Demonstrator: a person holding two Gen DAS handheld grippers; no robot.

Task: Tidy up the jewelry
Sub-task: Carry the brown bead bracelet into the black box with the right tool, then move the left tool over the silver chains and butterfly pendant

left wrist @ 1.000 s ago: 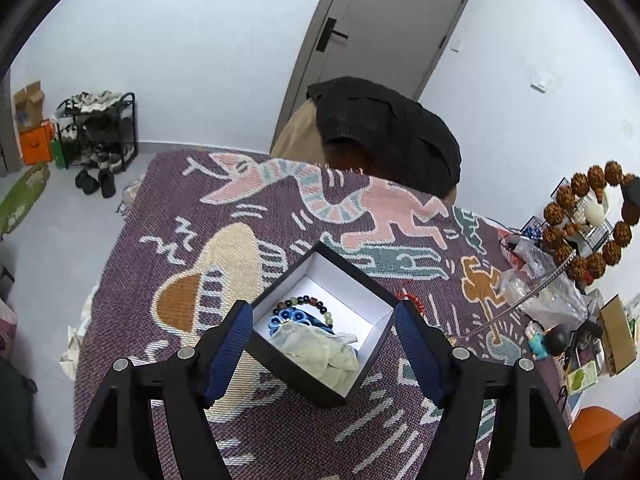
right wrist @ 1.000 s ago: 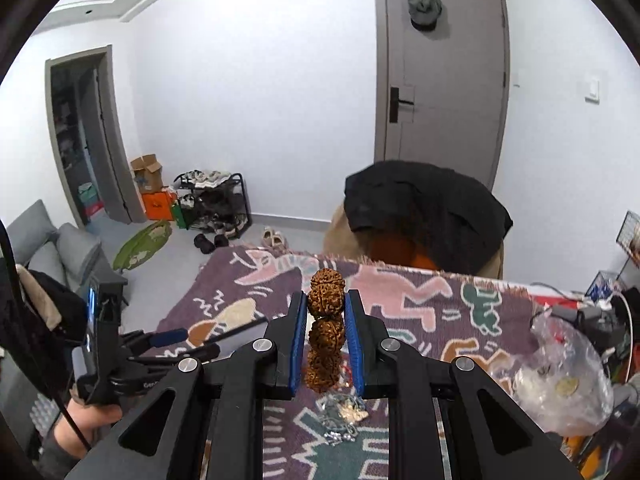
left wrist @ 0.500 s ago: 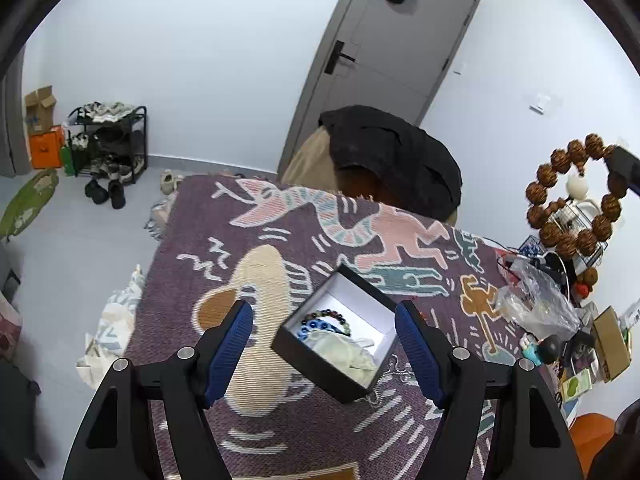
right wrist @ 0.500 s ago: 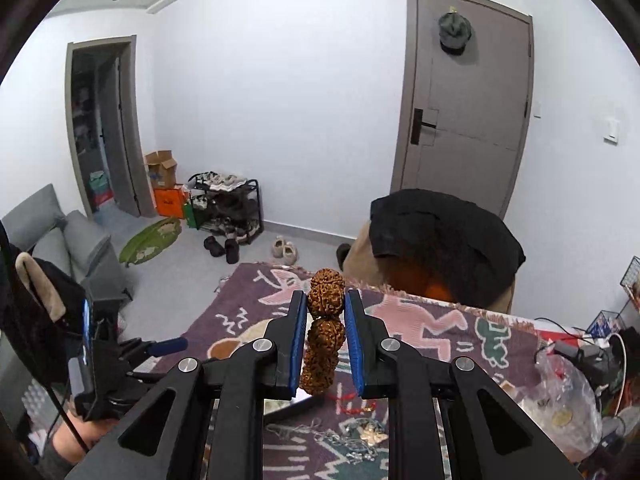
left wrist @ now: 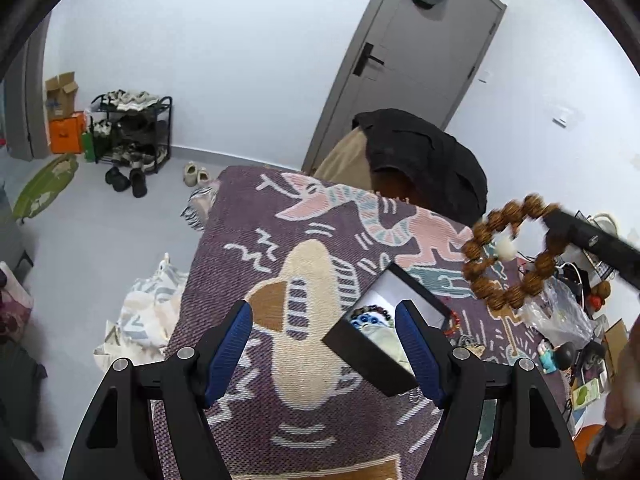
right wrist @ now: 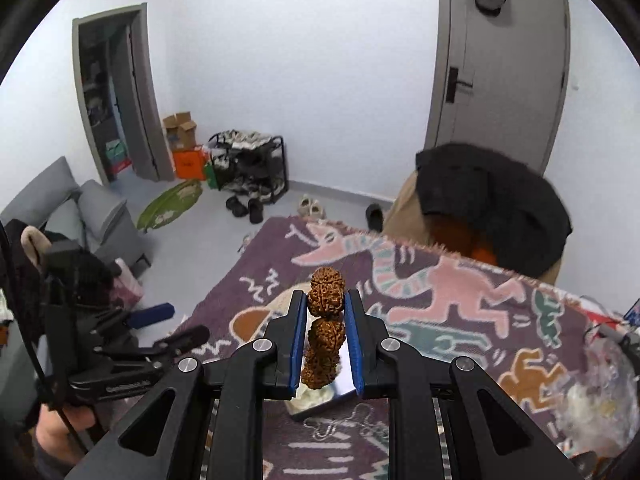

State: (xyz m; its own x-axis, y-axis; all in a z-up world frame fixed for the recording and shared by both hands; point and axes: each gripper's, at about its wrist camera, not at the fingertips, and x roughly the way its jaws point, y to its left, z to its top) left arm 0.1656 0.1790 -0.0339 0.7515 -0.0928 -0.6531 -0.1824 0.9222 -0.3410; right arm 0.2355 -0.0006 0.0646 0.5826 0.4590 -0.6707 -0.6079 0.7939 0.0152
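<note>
bracelet (left wrist: 510, 254) above box (left wrist: 376, 354), bag (left wrist: 560, 316) beside

Both wrist views look steeply down over the patterned blanket (left wrist: 280, 240) (right wrist: 460, 300) toward the grey door (left wrist: 404, 64) (right wrist: 496, 60), sharing blanket, door and shoe rack (left wrist: 132, 132) (right wrist: 250, 168).

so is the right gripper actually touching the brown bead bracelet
Touching. The right wrist view shows the right gripper with both blue pads pressed against the brown bead bracelet.

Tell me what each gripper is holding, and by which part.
The right gripper pinches the brown seed-bead bracelet by beads on one side of its loop. The left gripper is open, holding nothing.
</note>
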